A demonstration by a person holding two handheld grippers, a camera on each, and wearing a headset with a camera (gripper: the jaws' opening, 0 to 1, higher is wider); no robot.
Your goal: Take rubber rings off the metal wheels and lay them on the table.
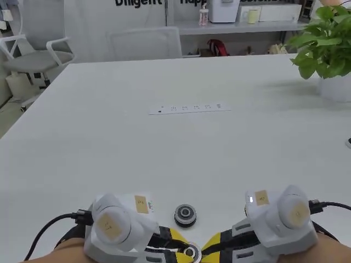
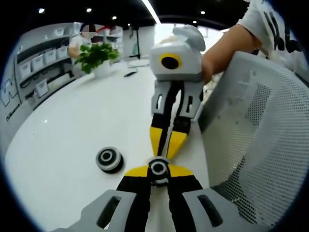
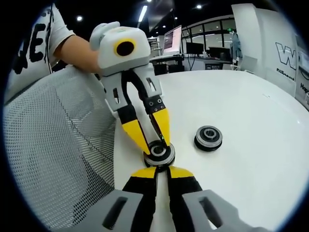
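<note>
I see the left gripper (image 2: 158, 175) and right gripper (image 3: 162, 170) fingers clamped tight on the near wheel (image 3: 159, 153), spare wheel (image 1: 185, 215) at 12 o'clock, "Diligent" lettering (image 1: 138, 3) beyond.

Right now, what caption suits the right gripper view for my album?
Left gripper and right gripper both grip one metal wheel; a second wheel lies apart on the white table.

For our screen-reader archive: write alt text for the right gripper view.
The right hand-held gripper, from below, and the left hand-held gripper, from above, both pinch a small metal wheel near the edge of a white table. A second wheel lies apart on its right; a mesh chair back sits left.
</note>
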